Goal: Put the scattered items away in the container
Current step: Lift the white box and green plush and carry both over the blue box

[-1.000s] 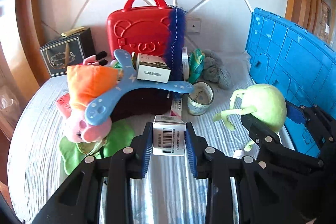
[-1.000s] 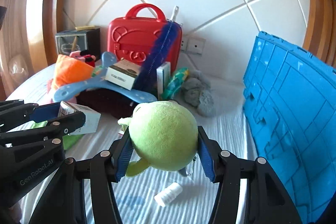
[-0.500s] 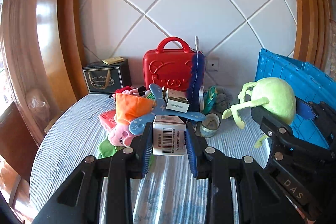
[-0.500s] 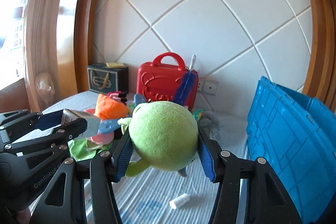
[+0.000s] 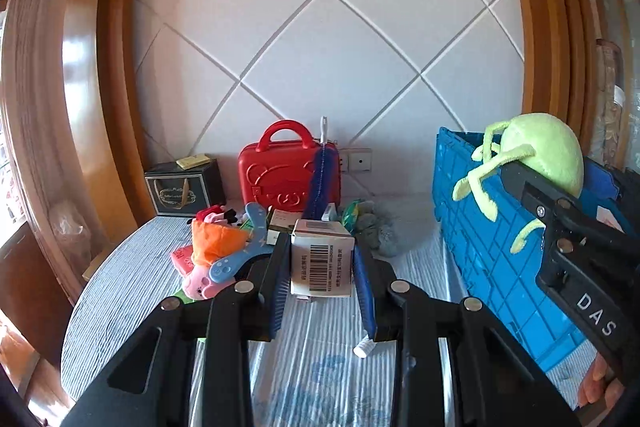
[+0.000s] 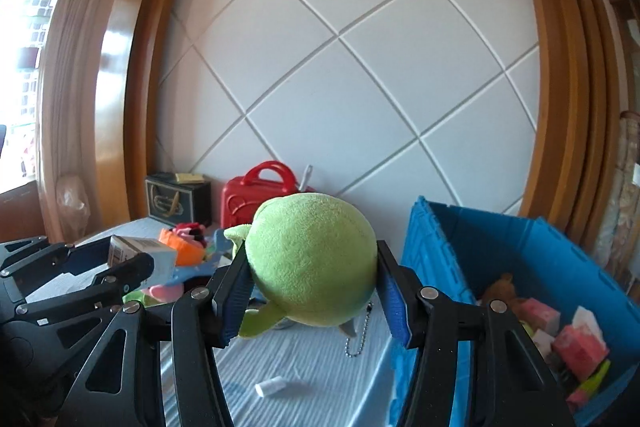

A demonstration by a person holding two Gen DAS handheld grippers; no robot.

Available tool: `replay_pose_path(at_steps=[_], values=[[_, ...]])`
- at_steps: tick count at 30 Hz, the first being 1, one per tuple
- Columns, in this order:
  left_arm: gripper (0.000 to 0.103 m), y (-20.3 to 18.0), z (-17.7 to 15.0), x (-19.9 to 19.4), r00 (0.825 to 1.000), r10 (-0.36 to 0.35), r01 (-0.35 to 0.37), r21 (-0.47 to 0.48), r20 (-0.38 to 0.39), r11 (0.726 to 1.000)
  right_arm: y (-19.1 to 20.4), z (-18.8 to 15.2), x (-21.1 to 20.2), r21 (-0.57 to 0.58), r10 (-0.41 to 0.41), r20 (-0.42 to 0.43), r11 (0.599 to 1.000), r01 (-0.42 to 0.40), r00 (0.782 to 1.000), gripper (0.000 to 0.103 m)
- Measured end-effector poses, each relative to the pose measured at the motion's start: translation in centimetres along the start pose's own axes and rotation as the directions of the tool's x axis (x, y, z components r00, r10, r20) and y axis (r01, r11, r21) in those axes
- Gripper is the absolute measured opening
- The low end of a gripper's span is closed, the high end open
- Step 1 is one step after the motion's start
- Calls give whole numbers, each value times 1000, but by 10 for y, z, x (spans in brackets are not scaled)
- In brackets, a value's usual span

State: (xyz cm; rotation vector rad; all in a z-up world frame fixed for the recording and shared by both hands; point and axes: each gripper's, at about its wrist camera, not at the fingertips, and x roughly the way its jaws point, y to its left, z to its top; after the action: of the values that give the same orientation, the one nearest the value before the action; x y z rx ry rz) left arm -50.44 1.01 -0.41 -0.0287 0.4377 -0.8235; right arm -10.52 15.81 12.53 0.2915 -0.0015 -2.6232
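Note:
My left gripper [image 5: 322, 277] is shut on a small white box with a barcode [image 5: 322, 259], held above the striped table. My right gripper [image 6: 314, 291] is shut on a round green plush toy [image 6: 312, 259] with a bead chain hanging below it, lifted to the left of the blue crate's [image 6: 472, 247] near wall. The plush also shows at the right of the left wrist view [image 5: 540, 151], level with the crate's rim [image 5: 452, 139]. The crate holds several pink and white items [image 6: 576, 339].
A pile of toys [image 5: 216, 251], a blue hanger [image 5: 240, 259] and boxes lies on the table before a red case [image 5: 288, 171] and a dark box [image 5: 182, 193]. A small white tube [image 6: 274, 385] lies on the cloth. The padded wall is behind.
Both grippers have risen and pulled back from the pile with their loads. The right gripper now looks over the crate's rim into its inside.

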Motion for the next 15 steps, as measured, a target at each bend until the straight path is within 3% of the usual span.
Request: replay_pose_path(at_steps=[8, 15], values=[[29, -62, 32, -21, 992, -101, 95, 82, 71, 992, -66, 18, -30, 64, -146, 10, 987, 145, 989, 56], [29, -148, 61, -26, 979, -181, 166, 145, 98, 975, -139, 21, -43, 50, -249, 1, 967, 249, 969, 56]])
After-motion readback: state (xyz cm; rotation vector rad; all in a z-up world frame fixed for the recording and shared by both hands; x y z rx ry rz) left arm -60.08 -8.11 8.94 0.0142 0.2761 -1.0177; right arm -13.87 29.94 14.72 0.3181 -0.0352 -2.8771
